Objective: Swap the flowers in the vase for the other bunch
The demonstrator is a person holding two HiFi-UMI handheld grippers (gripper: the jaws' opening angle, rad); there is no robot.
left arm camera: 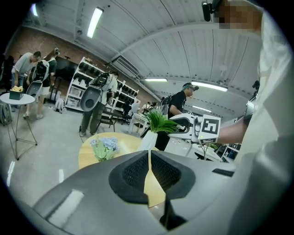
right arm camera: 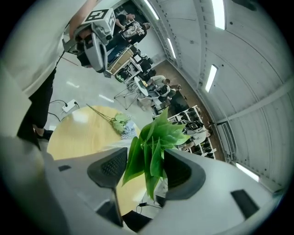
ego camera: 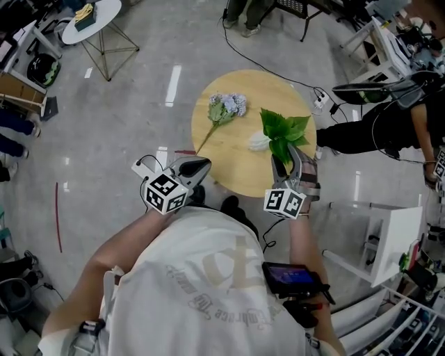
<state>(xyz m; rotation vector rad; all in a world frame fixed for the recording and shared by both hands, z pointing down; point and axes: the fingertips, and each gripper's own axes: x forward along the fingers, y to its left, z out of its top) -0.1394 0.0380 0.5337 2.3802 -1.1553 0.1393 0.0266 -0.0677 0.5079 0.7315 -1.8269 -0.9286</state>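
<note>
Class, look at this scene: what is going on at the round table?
A person holds a gripper in each hand at a round wooden table. The right gripper has its fingers open around the green leafy bunch standing in the white vase. The left gripper is shut and empty. The blue flower bunch lies on the table.

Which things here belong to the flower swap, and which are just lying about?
Job:
- green bunch in the vase, between the open right tool
- blue flowers lying on the table
- left tool, shut, empty

Lying about:
- side table
- power strip
</note>
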